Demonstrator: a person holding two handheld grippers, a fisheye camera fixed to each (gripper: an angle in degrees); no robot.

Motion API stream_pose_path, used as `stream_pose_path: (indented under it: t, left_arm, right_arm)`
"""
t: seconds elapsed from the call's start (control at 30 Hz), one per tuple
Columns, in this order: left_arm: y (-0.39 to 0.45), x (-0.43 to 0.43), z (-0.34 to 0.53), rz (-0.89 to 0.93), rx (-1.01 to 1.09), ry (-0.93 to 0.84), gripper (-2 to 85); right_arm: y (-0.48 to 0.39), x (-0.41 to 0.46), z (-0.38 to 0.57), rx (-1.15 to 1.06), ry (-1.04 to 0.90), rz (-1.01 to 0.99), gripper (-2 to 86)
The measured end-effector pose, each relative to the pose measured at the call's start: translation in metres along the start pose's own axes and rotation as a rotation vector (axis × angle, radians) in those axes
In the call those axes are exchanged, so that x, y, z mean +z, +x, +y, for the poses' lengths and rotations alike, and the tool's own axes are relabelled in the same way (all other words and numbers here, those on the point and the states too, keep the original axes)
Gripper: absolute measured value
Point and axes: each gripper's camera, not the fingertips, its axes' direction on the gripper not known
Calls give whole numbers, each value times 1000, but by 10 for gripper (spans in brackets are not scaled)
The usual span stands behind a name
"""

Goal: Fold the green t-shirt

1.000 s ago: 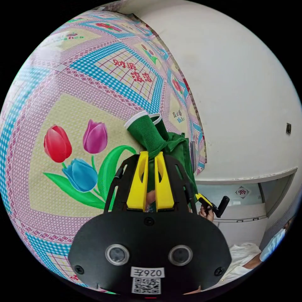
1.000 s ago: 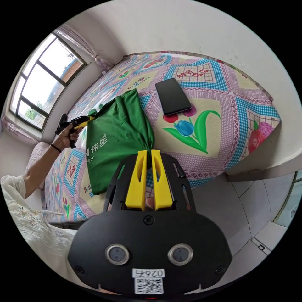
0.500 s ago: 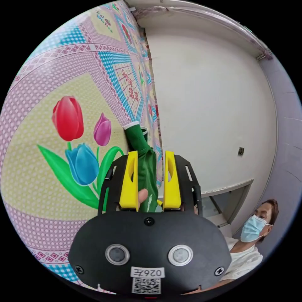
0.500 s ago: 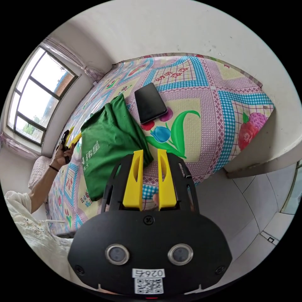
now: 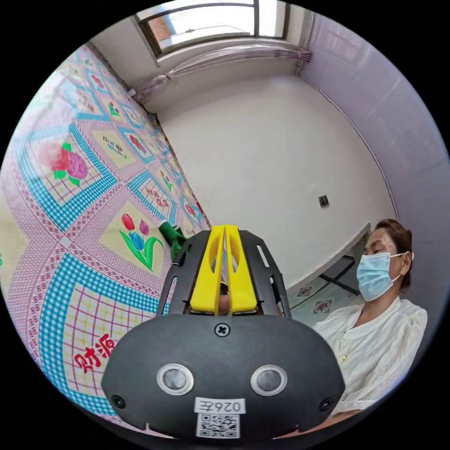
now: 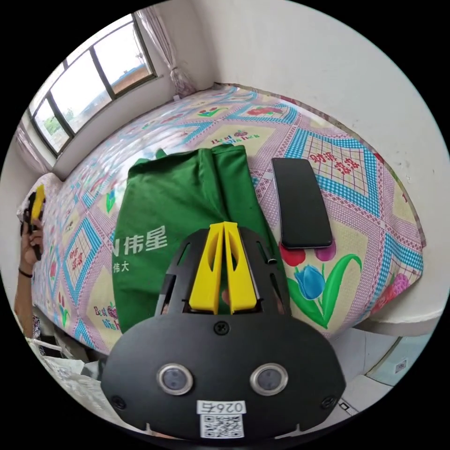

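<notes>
The green t-shirt (image 6: 183, 220) lies folded and flat on the patterned bed cover (image 6: 356, 168), white print facing up. In the right gripper view my right gripper (image 6: 223, 225) hovers over the shirt's near part, jaws pressed together with no cloth between them. In the same view my left gripper (image 6: 36, 202) sits in a hand at the far left, away from the shirt. In the left gripper view my left gripper (image 5: 225, 228) is shut and empty, and a small part of the green t-shirt (image 5: 171, 235) shows just beyond its frame on the bed cover (image 5: 84, 225).
A black phone (image 6: 302, 204) lies on the bed cover right beside the shirt. A white wall (image 6: 328, 70) runs along the bed's far side, with a window (image 6: 89, 79) at its head. A person in a white top (image 5: 375, 337) sits by the bed.
Both grippers held the shirt a second ago, then opened and let it go. Now both are shut empty and drawn back, and the shirt rests flat on the bed.
</notes>
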Motion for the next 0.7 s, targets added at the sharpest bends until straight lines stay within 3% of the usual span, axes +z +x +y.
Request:
stream_pose_path:
  t: [0.2, 0.33, 0.53, 0.7]
  left_arm:
    - [182, -97, 13, -414, 310, 194, -9]
    - [316, -144, 35, -654, 518, 359, -8]
    - [473, -185, 71, -748, 815, 500, 23]
    - [585, -225, 124, -795, 1039, 637, 58]
  right_arm:
    - [19, -21, 56, 49, 71, 166, -10]
    - [3, -93, 113, 25, 315, 197, -10]
    - [-56, -204, 221, 31, 697, 189, -10]
    - [-94, -270, 314, 9, 972, -93, -10]
